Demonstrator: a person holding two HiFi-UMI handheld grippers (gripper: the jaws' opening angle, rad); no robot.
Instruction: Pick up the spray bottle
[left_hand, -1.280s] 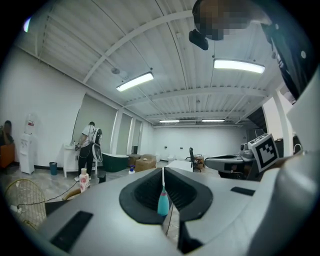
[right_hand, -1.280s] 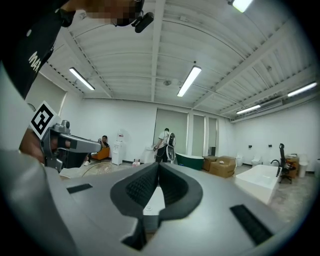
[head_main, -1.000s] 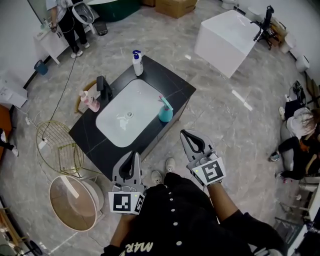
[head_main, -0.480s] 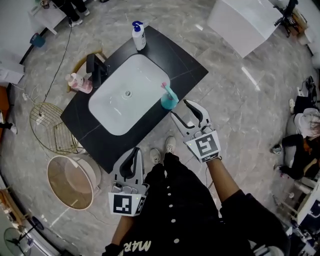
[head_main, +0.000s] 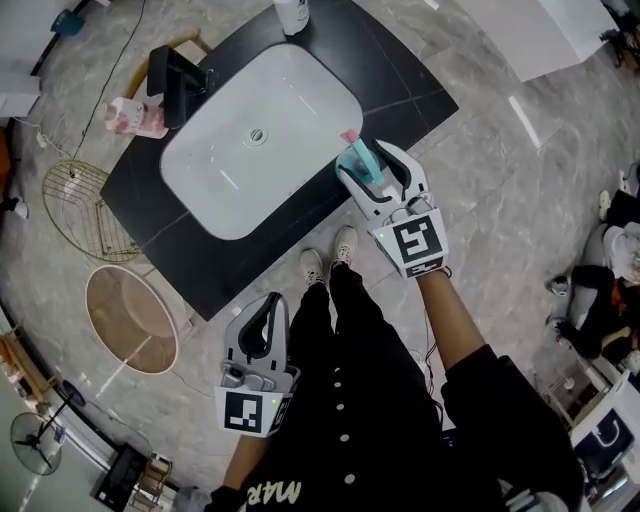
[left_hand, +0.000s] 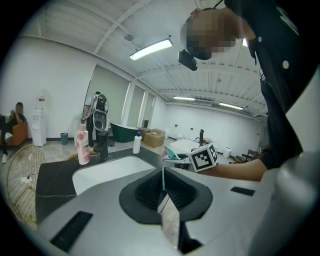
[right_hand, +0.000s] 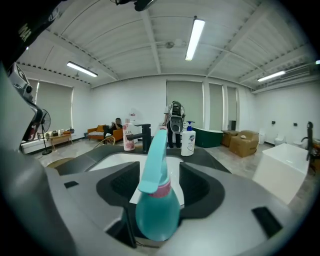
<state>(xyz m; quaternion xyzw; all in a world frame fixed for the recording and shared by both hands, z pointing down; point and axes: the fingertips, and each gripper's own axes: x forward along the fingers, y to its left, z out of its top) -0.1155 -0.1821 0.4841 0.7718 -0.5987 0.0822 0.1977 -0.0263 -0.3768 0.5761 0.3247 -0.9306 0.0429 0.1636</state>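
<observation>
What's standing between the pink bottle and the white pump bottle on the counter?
The black faucet stands there; the right gripper view shows it plainly.

The right arm (head_main: 455, 325) reaches forward, its bare forearm stretched out from a black sleeve. The right gripper (head_main: 366, 163) points ahead and slightly down. Its 2 jaws have just been opening and stand wide apart, with the spray bottle (right_hand: 157, 210) between them (a gap shows on each side). The left gripper (head_main: 268, 306) hangs low beside the body, jaws together and empty.
</observation>
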